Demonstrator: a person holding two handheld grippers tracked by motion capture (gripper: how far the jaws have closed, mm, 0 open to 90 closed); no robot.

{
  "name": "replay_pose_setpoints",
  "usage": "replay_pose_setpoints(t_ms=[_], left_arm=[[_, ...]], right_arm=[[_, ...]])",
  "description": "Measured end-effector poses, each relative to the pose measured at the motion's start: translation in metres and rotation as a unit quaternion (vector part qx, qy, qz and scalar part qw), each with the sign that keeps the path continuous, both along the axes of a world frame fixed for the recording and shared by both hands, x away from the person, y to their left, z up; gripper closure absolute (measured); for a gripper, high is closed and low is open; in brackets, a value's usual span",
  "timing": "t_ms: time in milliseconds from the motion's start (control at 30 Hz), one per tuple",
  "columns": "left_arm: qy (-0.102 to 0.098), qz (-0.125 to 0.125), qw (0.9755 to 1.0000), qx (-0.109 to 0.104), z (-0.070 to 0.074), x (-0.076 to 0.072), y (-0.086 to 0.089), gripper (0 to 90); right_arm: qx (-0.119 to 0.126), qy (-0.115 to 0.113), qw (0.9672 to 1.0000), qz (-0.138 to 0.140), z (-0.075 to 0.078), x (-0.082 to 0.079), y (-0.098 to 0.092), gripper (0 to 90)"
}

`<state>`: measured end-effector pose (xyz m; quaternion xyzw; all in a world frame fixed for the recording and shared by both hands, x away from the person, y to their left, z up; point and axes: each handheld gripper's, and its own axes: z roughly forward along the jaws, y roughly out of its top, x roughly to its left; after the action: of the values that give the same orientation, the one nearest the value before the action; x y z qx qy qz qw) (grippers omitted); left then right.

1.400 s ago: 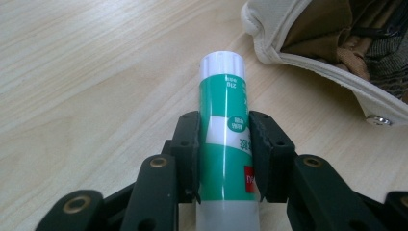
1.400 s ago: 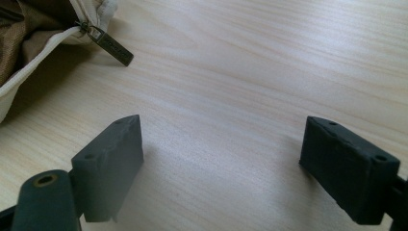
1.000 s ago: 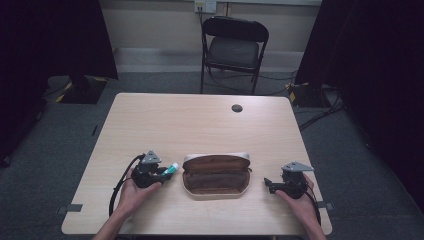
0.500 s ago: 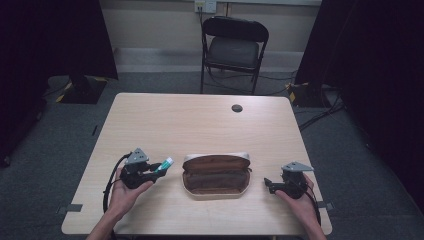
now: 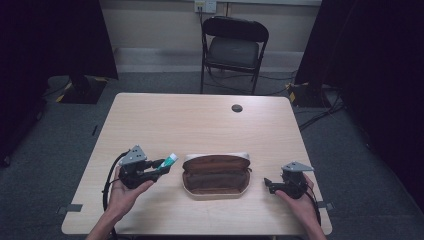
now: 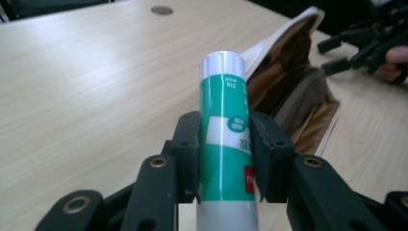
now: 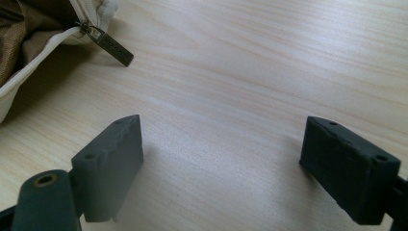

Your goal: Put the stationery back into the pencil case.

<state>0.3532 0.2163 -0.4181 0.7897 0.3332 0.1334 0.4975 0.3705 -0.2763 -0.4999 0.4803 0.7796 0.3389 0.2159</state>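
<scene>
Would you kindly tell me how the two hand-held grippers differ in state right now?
The left hand-held gripper is shut on a green-and-white glue stick; the right hand-held gripper stands open with nothing between its jaws. The left is raised beside the open brown case; the right sits low over the table. Both have black jaws.

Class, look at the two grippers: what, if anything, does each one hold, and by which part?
The left gripper holds a green and white glue stick, its pads clamped on the sides of the tube's middle. The right gripper holds nothing; its jaws stand open over the table.
</scene>
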Motion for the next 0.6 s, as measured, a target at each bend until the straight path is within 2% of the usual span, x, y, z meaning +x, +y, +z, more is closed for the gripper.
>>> replay_pose_setpoints(t_ms=[33, 200, 333, 467, 533, 600], left_arm=[[-0.002, -0.004, 1.0000, -0.008, 0.003, -0.001, -0.001, 66.0], [-0.024, -0.024, 0.9994, -0.012, 0.014, -0.009, -0.007, 66.0], [-0.022, -0.038, 0.9989, -0.018, 0.017, -0.012, -0.015, 66.0], [-0.014, -0.053, 0.9985, -0.008, 0.015, -0.013, -0.026, 66.0], [-0.017, -0.058, 0.9982, 0.007, 0.015, -0.012, -0.031, 66.0], [-0.015, -0.061, 0.9980, 0.005, 0.015, -0.010, -0.035, 66.0]], right_arm=[[0.000, 0.000, 1.0000, 0.000, 0.000, 0.000, 0.000, 13.9], [0.000, 0.000, 1.0000, 0.000, 0.000, 0.000, 0.000, 13.9], [0.000, 0.000, 1.0000, 0.000, 0.000, 0.000, 0.000, 13.9], [0.000, 0.000, 1.0000, 0.000, 0.000, 0.000, 0.000, 13.9], [0.000, 0.000, 1.0000, 0.000, 0.000, 0.000, 0.000, 13.9], [0.000, 0.000, 1.0000, 0.000, 0.000, 0.000, 0.000, 13.9]])
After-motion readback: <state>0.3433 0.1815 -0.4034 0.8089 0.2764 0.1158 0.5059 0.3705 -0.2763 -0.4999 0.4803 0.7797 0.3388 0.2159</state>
